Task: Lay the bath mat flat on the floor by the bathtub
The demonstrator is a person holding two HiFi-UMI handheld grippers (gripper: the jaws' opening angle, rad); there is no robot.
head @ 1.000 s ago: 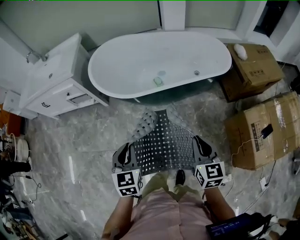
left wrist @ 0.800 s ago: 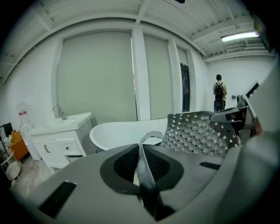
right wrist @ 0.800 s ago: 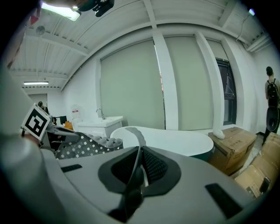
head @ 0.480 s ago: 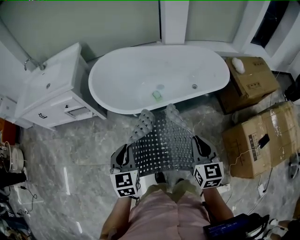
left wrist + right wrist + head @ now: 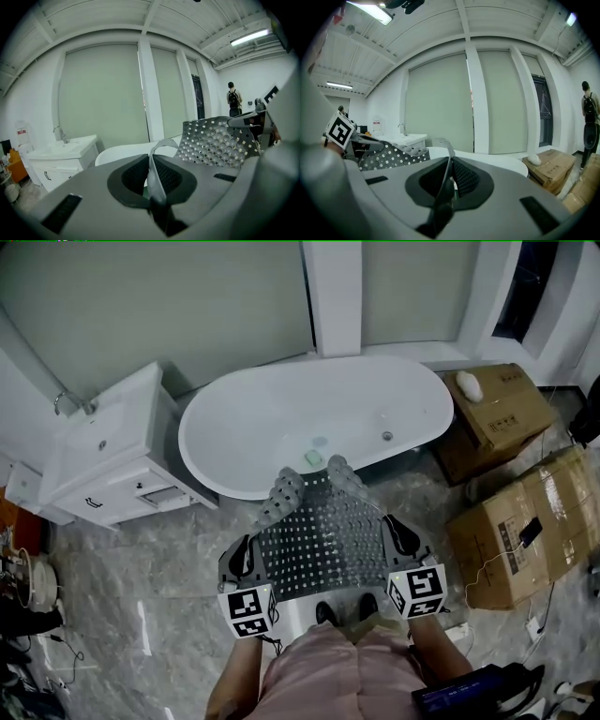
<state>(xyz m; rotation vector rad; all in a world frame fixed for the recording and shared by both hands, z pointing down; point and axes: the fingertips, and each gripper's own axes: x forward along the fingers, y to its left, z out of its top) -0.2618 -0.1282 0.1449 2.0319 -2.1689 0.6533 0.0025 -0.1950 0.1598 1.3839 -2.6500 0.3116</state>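
Note:
A clear, perforated bath mat (image 5: 323,535) with suction cups hangs stretched between my two grippers, lifted above the floor in front of the white bathtub (image 5: 309,418). Its far corners curl upward over the tub's near rim. My left gripper (image 5: 246,559) is shut on the mat's near left corner, and my right gripper (image 5: 398,538) is shut on the near right corner. In the left gripper view the mat's edge (image 5: 157,176) is pinched between the jaws, with the mat (image 5: 215,143) spreading right. In the right gripper view the thin mat edge (image 5: 445,180) is likewise clamped.
A white vanity with sink (image 5: 103,460) stands left of the tub. Cardboard boxes (image 5: 520,521) are stacked at the right, one (image 5: 492,413) beside the tub's end. Grey marble floor (image 5: 159,549) lies around my feet. Cables trail at the lower right.
The mat has been lifted off the floor and carried forward, so its far end now overlaps the tub's rim. Both grippers stay shut on its near corners.

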